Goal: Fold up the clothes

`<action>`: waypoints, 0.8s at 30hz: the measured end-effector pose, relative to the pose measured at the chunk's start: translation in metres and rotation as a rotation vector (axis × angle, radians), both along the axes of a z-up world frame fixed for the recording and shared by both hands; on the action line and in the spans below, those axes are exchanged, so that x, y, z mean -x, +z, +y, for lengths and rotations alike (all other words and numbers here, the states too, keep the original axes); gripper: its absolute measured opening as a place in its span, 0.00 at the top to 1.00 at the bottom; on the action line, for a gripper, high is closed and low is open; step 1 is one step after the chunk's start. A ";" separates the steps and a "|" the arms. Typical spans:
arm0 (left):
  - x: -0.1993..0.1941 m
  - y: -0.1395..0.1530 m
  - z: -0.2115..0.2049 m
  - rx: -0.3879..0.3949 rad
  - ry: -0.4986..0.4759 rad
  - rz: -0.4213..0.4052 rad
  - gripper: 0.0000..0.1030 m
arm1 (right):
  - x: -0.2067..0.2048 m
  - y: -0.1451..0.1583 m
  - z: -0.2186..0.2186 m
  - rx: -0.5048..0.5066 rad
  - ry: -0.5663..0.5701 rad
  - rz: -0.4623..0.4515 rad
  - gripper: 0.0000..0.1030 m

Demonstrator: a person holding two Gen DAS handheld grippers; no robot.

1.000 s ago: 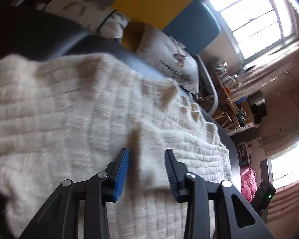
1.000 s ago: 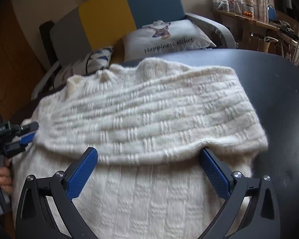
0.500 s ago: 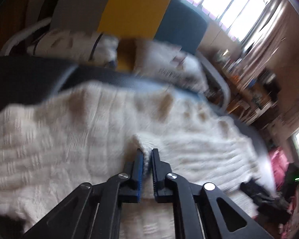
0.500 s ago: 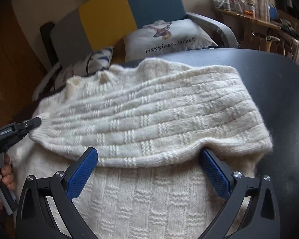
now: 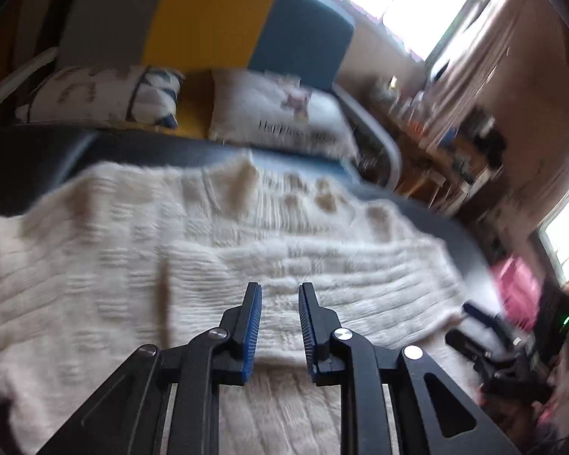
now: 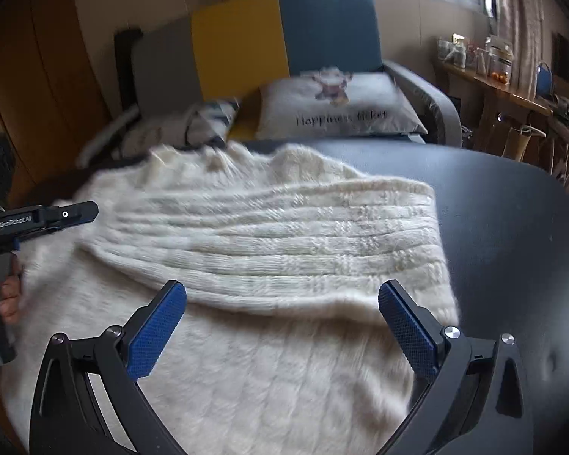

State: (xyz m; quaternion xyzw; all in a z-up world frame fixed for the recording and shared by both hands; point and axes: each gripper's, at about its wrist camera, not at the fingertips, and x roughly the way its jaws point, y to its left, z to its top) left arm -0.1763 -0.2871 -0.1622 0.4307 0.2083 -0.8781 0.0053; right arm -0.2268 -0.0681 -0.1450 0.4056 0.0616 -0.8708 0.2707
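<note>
Cream knit sweater [image 6: 269, 250] lies partly folded on the dark table [image 6: 512, 227].
Left gripper [image 5: 279, 295]: jaws narrowly parted, just been opening, over the knit, nothing pinched between the pads. Right gripper [image 6: 282, 303]: jaws spread wide over the folded edge, holding nothing.

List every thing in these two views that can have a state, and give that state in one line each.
white knitted sweater: lying on the dark table, one part folded across the body.
left gripper: jaws slightly apart, just reopened, nothing pinched.
right gripper: jaws wide open over the sweater, gripping nothing.
printed cushion: lying on the armchair seat.
</note>
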 end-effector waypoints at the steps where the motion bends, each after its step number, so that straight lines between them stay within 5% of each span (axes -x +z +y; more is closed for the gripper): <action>1: 0.007 -0.007 0.003 0.021 0.003 -0.023 0.82 | 0.007 -0.007 -0.003 -0.047 -0.020 -0.017 0.00; 4: 0.010 -0.009 -0.001 0.015 0.035 -0.005 0.82 | 0.017 -0.025 -0.001 -0.112 -0.064 -0.055 0.00; 7: 0.008 -0.004 -0.003 -0.037 0.034 0.011 0.82 | 0.014 -0.020 0.003 -0.082 -0.055 -0.050 0.00; 13: 0.025 0.011 0.017 -0.020 -0.088 0.058 0.81 | 0.033 0.007 -0.003 0.014 0.001 0.003 0.00; 18: 0.051 -0.011 0.021 0.048 -0.090 -0.023 0.81 | 0.084 -0.003 -0.032 -0.063 0.018 -0.054 0.00; 21: 0.050 -0.014 0.011 0.005 -0.041 0.010 0.81 | 0.104 -0.022 -0.037 -0.153 -0.029 -0.074 0.00; 24: 0.041 -0.009 0.008 -0.006 -0.026 0.048 0.81 | 0.104 -0.022 -0.035 -0.138 -0.030 -0.045 0.00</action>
